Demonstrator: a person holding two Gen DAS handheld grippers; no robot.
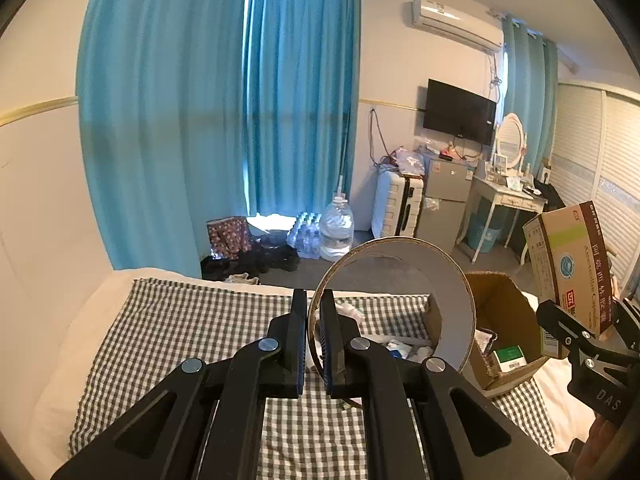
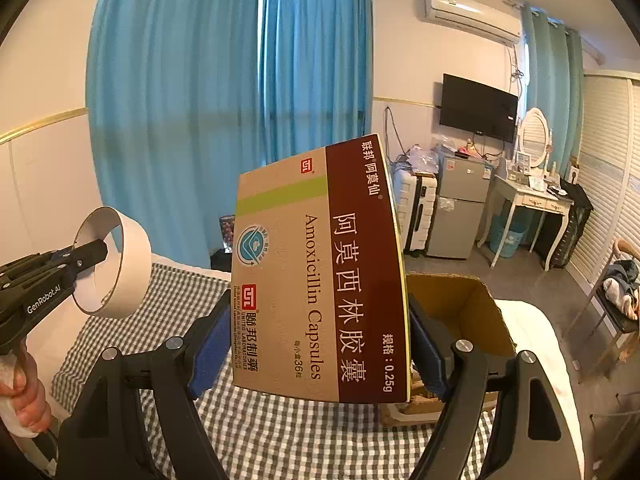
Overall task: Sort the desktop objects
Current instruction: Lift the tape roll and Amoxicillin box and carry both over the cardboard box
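The left tool [image 1: 314,336] is clenched on the wall of a white ring [image 1: 394,304], held above the checkered bed [image 1: 180,320]. The right tool [image 2: 320,354] grasps a medicine box [image 2: 320,272] above the bed's right side, over what seems a cardboard box [image 2: 460,300].

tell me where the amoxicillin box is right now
The amoxicillin box is held upright off the bed in the right claw, just left of the open cardboard box.
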